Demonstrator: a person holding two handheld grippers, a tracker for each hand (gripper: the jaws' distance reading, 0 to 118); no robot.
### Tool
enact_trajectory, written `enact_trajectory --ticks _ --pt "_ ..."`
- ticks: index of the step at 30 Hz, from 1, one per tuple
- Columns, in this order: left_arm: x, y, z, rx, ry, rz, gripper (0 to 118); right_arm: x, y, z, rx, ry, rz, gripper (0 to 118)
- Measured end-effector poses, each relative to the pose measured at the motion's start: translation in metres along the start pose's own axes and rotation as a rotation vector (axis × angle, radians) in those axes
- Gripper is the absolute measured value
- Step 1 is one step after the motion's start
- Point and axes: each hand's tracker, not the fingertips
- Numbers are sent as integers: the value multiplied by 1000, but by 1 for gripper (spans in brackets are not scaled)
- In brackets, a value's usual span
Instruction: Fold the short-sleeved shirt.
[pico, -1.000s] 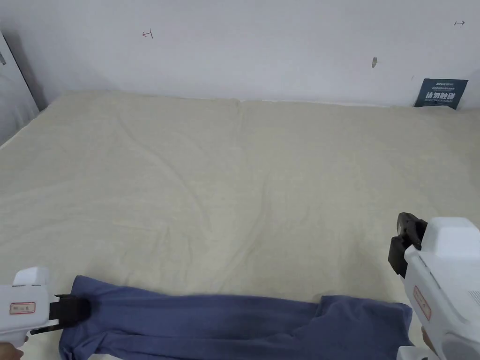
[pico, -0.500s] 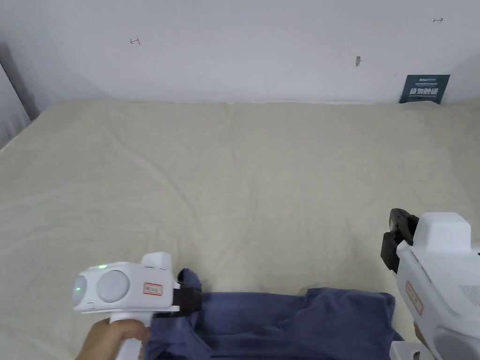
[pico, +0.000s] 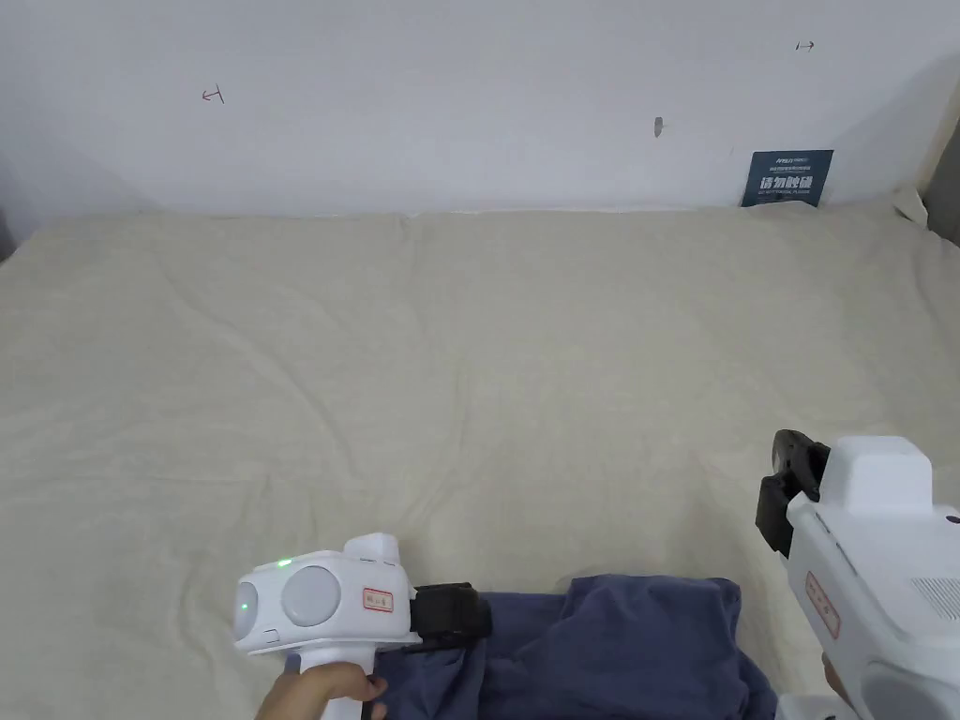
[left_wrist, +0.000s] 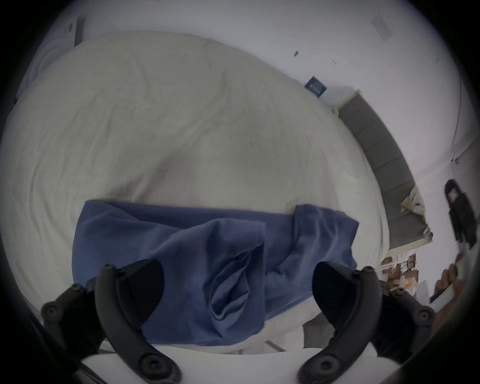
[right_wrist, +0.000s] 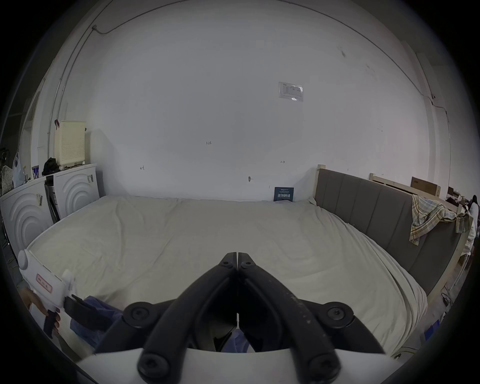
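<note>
Directly beneath left tool (left_wrist: 237, 291): blue shirt (left_wrist: 202, 249).

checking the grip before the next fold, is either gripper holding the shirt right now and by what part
Nothing is held. The left gripper is open over the blue shirt; the right gripper is shut on nothing.

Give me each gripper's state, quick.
Left gripper: open, jaws spread wide over the crumpled blue short-sleeved shirt, gripping nothing.
Right gripper: shut, jaw tips together, empty, above the cream bed sheet.
</note>
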Motion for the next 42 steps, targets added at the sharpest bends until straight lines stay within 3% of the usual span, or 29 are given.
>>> enact_trajectory --ticks 4,7,10,12,27,31,35,42 --pt "-11 1 33 90 -3 8 104 -1 1 -1 1 3 -7 2" --pt "-22 -5 60 214 61 -13 84 -2 3 0 5 11 -5 2" --pt "-31 -14 76 320 165 -67 49 -5 4 -1 6 21 6 2" --pt "-36 -22 80 364 220 -114 1 -7 4 -2 5 26 7 2" --pt "-3 -72 -8 195 198 -266 0 -3 -3 -4 -22 27 -3 2" --pt "17 -76 -34 128 155 -262 0 5 -4 -4 -24 7 -6 2" --pt "31 -82 -57 112 212 -298 0 13 -6 -3 -31 -13 -8 2" --pt "21 -74 -45 114 172 -237 0 17 -9 -2 -42 -21 -29 2"
